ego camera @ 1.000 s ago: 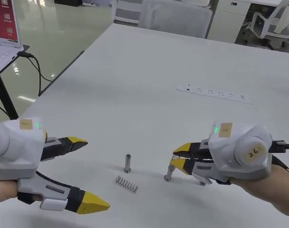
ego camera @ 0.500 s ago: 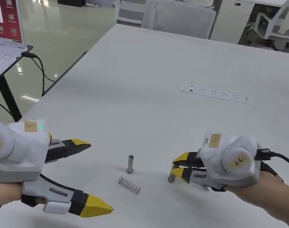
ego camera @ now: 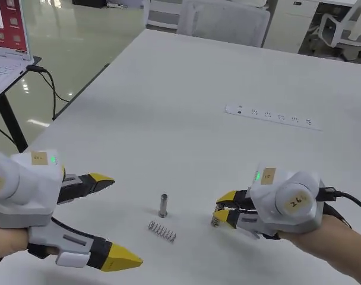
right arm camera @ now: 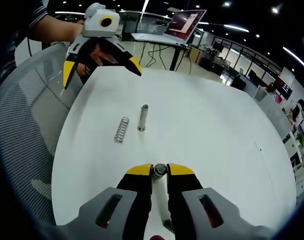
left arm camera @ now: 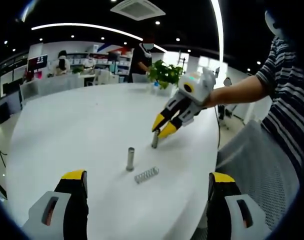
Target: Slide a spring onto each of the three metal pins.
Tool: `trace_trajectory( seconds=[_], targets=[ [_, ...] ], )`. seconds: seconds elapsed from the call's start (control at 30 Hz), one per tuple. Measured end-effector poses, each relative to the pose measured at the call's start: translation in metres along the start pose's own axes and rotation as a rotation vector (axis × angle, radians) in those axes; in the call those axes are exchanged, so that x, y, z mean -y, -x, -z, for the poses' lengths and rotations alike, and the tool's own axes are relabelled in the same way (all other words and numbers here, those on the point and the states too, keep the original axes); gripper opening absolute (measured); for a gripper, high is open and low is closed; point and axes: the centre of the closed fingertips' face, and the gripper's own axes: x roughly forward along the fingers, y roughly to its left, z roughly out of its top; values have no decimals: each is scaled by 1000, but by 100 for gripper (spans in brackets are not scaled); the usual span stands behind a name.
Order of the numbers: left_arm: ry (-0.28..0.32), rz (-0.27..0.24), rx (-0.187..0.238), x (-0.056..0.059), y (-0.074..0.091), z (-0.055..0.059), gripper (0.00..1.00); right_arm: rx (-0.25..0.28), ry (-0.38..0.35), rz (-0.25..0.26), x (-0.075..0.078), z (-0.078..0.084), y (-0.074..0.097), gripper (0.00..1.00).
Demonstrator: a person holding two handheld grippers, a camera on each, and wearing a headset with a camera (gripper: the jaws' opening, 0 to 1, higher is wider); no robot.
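Nearest, at about 7 o'clock in the head view, the left gripper (ego camera: 122,218) hangs over the desk (ego camera: 186,119) with its fingers spread wide and nothing between them, much as it did a second ago. Just beyond it the loose spring (ego camera: 162,231) lies flat on the desk at 6 o'clock of the bare pin (ego camera: 163,205), which stands upright; neither has moved. At 3 o'clock of that pin comes the change: the right gripper (ego camera: 218,212) has dropped lower. Its fingers, pinched narrow around the right-hand pin (ego camera: 215,221), now sit close to the desk, and the shaft that showed below the yellow tips a second ago is mostly covered. The right gripper view shows coils ringing this pin's top between the two tips. I read that as a spring being pressed down along it, so this pin is nearly done, while the bare pin and the loose spring are not yet joined. Farther off at 1 o'clock lies a power strip (ego camera: 269,116), and at 10 o'clock a laptop (ego camera: 5,29) beyond the desk's edge — the slight shift of the whole view is the headset's, not the things'.
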Motion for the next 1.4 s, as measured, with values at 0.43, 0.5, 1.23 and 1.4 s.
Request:
trace_trajectory(
  seconds=[0.43,0.5,1.23,1.4],
  targets=[
    [-2,2,-2,2,0,0,98,5,-17,13,2,-2,5,12],
    [-1,2,-1,2,0,-1,98,9,-17,17,2,-4,7,12],
    [-1,-8,11,-2,1,-6,98,153,-218,52,-3,-12,40,16],
    [-1,-6,10,-1,-1,-6,98,154,-244,59,-6,-7,43,16]
  ],
)
